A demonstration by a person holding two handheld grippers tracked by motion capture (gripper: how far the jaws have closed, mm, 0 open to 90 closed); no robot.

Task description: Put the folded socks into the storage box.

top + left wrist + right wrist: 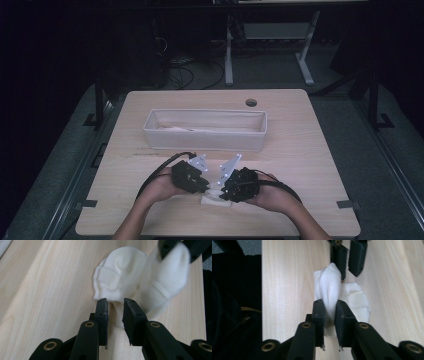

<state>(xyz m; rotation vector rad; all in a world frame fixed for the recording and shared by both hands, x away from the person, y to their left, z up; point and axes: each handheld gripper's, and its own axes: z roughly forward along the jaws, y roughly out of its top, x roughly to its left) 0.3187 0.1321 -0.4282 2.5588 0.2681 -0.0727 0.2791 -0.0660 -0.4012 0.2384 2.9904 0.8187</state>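
Where the black, flat-faced jaws of the right gripper [329, 306] meet, a fold of soft white ribbed-knit cloth [329, 290] runs up between them, and the pads pinch it on both sides at a narrow gap. Across from it, the left gripper [115, 303] has its own jaws set narrow too, with a thin edge of the same cloth lying between the pads; whether they press on it I cannot tell from its view. The cloth itself looks like a small knitted piece, bunched into rounded lumps and creases, one lobe lifted off the wood by the right gripper while the rest sits slumped on the table [300, 150]. It lies near the front edge, between both hands.

Seen from the high view, the two grippers angle in toward each other, each topped with a pale grey three-cornered plate, black cables looping back past the wrists. The table is pale wood with fine straight grain and a round cable hole [251, 103] near its far edge. Beyond the hands stands a long rectangular fabric bin [205, 140], off-white, soft-walled, open on top.
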